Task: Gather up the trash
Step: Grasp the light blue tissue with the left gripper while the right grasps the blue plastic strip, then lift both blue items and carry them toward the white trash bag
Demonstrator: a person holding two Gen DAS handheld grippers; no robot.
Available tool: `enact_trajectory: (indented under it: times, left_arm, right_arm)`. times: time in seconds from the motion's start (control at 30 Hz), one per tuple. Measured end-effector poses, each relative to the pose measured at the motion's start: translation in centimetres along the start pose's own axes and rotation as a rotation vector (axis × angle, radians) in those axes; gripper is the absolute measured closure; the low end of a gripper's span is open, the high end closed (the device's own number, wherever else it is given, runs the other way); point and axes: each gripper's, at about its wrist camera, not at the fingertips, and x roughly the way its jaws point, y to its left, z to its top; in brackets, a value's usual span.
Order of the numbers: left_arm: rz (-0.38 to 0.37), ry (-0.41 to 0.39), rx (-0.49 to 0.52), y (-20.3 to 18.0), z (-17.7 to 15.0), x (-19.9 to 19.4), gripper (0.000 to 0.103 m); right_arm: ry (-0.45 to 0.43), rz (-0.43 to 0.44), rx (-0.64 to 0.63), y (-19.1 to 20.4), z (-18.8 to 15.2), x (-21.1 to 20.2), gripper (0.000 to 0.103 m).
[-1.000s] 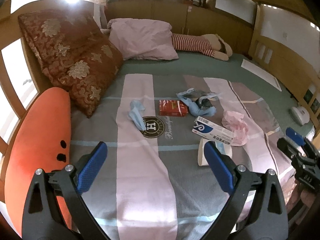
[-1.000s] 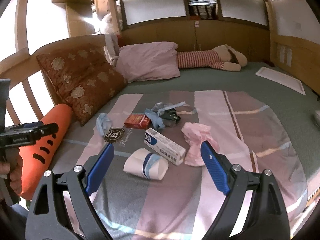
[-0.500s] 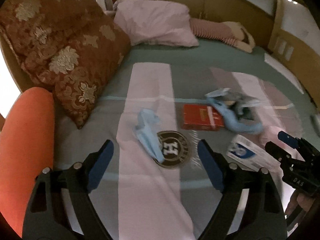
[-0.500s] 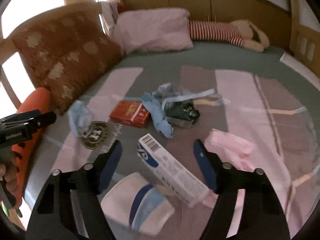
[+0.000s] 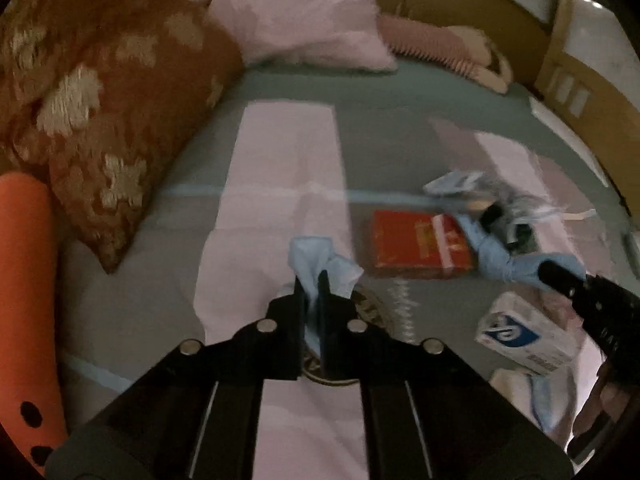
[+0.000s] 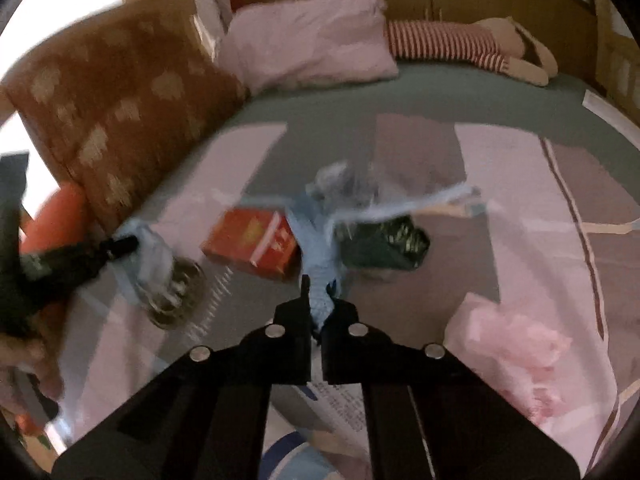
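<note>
Bed (image 5: 408, 120): green sheet under a pink-and-grey striped blanket (image 5: 280, 168). On the blanket: red box (image 5: 416, 244) centre, white-blue carton (image 5: 524, 332) at 4 o'clock, pink bag (image 6: 516, 344). Brown cushion (image 5: 100, 92) at 10, pink pillow (image 5: 300, 28) at 12, orange plush (image 5: 24, 280) at 8.

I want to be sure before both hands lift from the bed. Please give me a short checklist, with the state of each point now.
1. Left gripper shut on the light blue crumpled piece: ok, its jaws have just closed with the piece between them.
2. Right gripper shut on the blue glove: ok, just closed too, glove between the jaws.
3. Glove free of the dark wrapper and the pale strips beside it: cannot tell, they overlap and the view is blurred.
4. Red box outside both grips: ok.
5. White and blue carton and pink bag collected: not ok, both lie on the bed.
</note>
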Motion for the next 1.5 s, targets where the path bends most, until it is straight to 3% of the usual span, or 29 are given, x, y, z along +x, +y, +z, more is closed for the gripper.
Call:
enact_trajectory:
  times: [0.17,0.33,0.4,0.53,0.73,0.83,1.5]
  left_arm:
    - [-0.034,-0.111,0.019,-1.4,0.2,-6.0,0.097]
    - [-0.152,-0.188,0.035,-3.4,-0.7,-14.3,0.097]
    - [-0.187,-0.245,0.048,-4.4,-1.7,-18.4,0.097]
    - [-0.199,-0.273,0.041,-5.5,-5.2,-22.2,0.097]
    - [-0.096,-0.267,0.060,-7.2,-10.4,-22.9,0.097]
    - [-0.049,-0.263,0.060,-7.6,-11.4,-22.7,0.097]
    - [-0.043,-0.235,0.083,-8.1,-11.7,-21.7,0.097]
  right_arm:
    - [-0.091,0.085,-0.019,1.8,0.8,-6.4,0.099]
    - [-0.171,0.175,-0.012,2.9,-0.3,-13.7,0.099]
    - [-0.220,0.185,-0.012,3.1,-1.3,-17.2,0.099]
    - [-0.280,0.148,-0.027,3.4,-4.0,-21.5,0.099]
    - [-0.271,0.043,-0.092,4.5,-9.3,-23.3,0.099]
    - [-0.252,0.015,-0.118,4.9,-10.1,-23.0,0.099]
    - [-0.243,0.004,-0.126,4.6,-10.2,-21.9,0.099]
